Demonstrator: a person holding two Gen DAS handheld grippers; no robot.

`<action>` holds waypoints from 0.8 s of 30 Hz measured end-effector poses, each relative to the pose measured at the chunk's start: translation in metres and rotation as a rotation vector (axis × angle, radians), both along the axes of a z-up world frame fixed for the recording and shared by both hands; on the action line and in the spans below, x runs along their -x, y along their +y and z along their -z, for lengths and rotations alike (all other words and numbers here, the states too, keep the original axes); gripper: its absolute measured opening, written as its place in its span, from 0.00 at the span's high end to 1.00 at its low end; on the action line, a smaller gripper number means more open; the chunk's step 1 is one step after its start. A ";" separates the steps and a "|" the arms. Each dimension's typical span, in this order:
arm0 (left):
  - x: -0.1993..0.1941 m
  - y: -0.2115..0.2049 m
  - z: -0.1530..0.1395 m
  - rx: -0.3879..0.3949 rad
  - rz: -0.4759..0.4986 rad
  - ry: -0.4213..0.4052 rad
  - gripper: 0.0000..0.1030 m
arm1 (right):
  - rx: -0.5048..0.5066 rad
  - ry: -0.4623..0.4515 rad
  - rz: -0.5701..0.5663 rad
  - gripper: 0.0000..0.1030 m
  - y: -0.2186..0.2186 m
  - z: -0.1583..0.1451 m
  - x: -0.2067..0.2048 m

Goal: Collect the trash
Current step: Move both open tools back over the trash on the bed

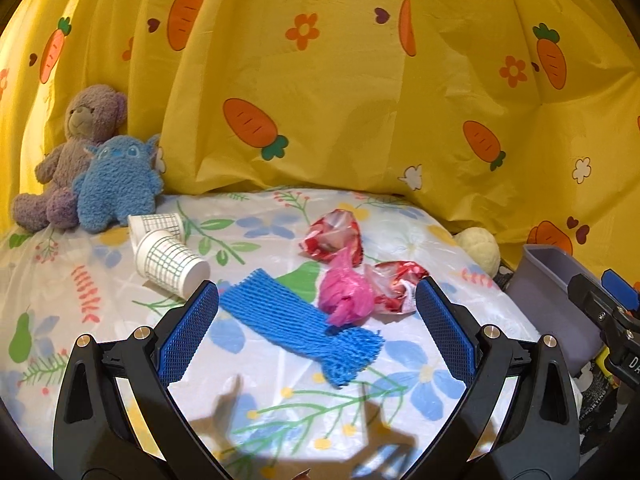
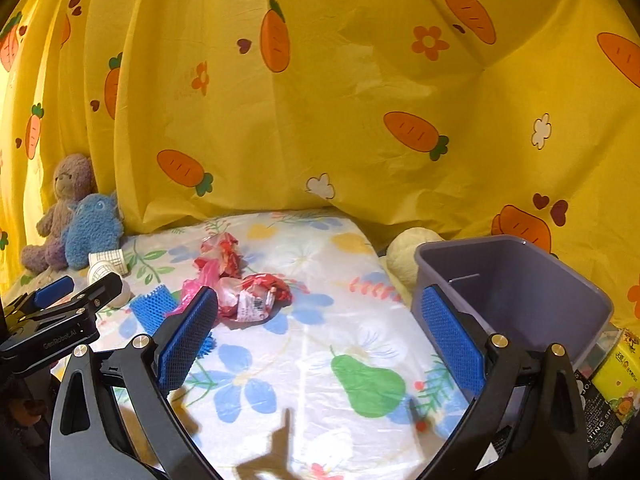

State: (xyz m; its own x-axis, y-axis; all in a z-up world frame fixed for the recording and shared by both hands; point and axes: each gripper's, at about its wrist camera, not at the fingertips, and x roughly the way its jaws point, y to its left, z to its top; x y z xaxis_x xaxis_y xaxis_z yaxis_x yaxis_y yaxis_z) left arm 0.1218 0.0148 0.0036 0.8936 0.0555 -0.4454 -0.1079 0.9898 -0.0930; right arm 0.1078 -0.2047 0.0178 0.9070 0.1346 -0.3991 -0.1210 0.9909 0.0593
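Trash lies on the floral tablecloth [image 1: 280,368]: a blue foam net sleeve [image 1: 300,324], a crumpled pink bag [image 1: 346,294], two red-and-white wrappers [image 1: 334,236] [image 1: 394,286] and two paper cups [image 1: 170,258] [image 1: 158,224] lying on their sides. My left gripper [image 1: 316,300] is open and empty, hovering just above the net sleeve. My right gripper [image 2: 320,304] is open and empty, near a wrapper [image 2: 256,296] and beside the grey bin [image 2: 516,292]. The bin also shows in the left wrist view [image 1: 552,296].
A purple teddy bear [image 1: 76,148] and a blue plush toy [image 1: 116,184] sit at the back left. A cream plush ball [image 1: 482,248] lies by the bin. A yellow carrot-print curtain [image 1: 360,80] closes off the back. Boxes [image 2: 616,368] stand at the right.
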 end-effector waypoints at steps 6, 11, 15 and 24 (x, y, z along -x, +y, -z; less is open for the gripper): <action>0.014 0.045 0.010 -0.008 -0.105 0.023 0.05 | 0.021 0.046 -0.082 0.05 0.041 0.009 -0.008; 0.025 0.078 0.014 0.001 -0.180 0.033 0.06 | 0.057 0.079 -0.159 0.05 0.080 0.017 -0.013; 0.033 0.103 0.019 0.016 -0.237 0.045 0.05 | 0.080 0.096 -0.224 0.05 0.110 0.018 -0.018; 0.047 0.150 0.019 -0.002 -0.385 0.062 0.05 | 0.089 0.174 -0.377 0.05 0.181 0.016 -0.043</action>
State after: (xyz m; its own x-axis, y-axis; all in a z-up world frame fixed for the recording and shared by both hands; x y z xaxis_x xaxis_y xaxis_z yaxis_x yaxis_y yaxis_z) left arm 0.0748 0.1647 -0.0153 0.7786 0.3826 -0.4974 -0.4770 0.8759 -0.0729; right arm 0.1513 -0.0238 0.0017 0.7189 0.4026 -0.5666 -0.4720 0.8812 0.0272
